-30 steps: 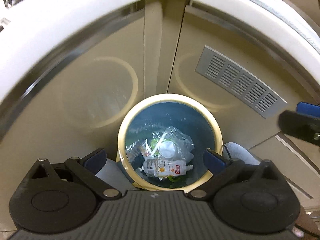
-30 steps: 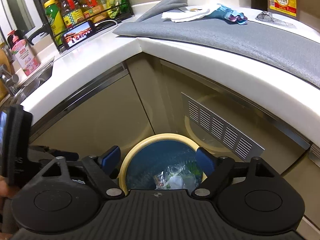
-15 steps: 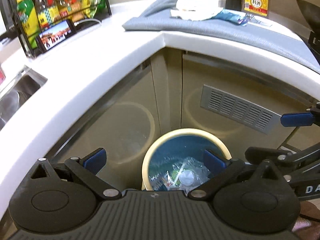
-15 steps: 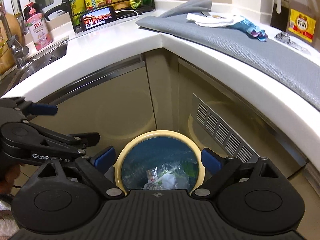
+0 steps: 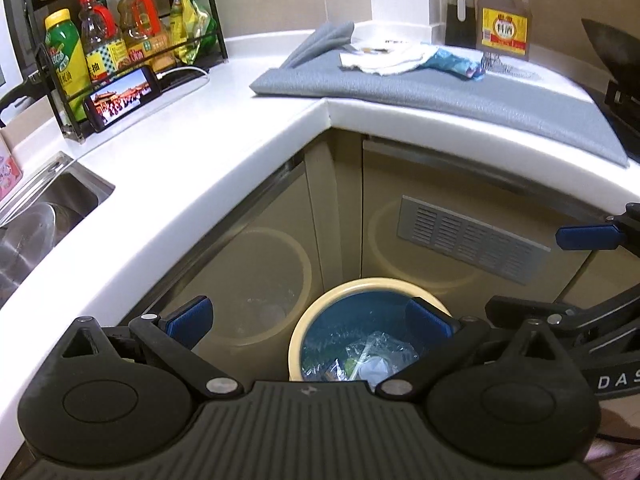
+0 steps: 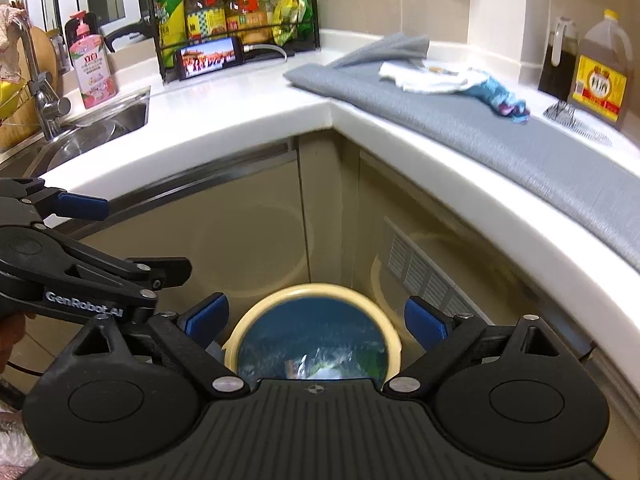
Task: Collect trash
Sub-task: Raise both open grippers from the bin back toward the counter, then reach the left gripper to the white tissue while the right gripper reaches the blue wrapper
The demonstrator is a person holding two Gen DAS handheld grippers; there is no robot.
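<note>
A cream-rimmed bin (image 5: 372, 282) with a blue liner stands on the floor in the cabinet corner, holding clear plastic and wrappers (image 5: 372, 356). My left gripper (image 5: 309, 320) hangs open above and left of it, with nothing between its fingers. My right gripper (image 6: 316, 318) is open and empty too, right over the bin (image 6: 312, 289). On the counter's grey mat (image 5: 440, 96) lie crumpled white paper (image 5: 384, 60) and a blue wrapper (image 5: 454, 65). The paper (image 6: 428, 76) and wrapper (image 6: 500, 98) also show in the right wrist view.
A steel sink (image 5: 52, 200) is set in the white counter at left. At the back stands a bottle rack (image 5: 120, 40) with a phone (image 5: 120, 100) propped on it. An oil jug (image 5: 504, 16) and a dark pan (image 5: 612, 60) are at far right. A vent grille (image 5: 472, 236) sits in the cabinet door.
Both grippers rose and tilted up from the bin, so the counter top and its trash came into view. The right gripper's fingers spread a little wider.
</note>
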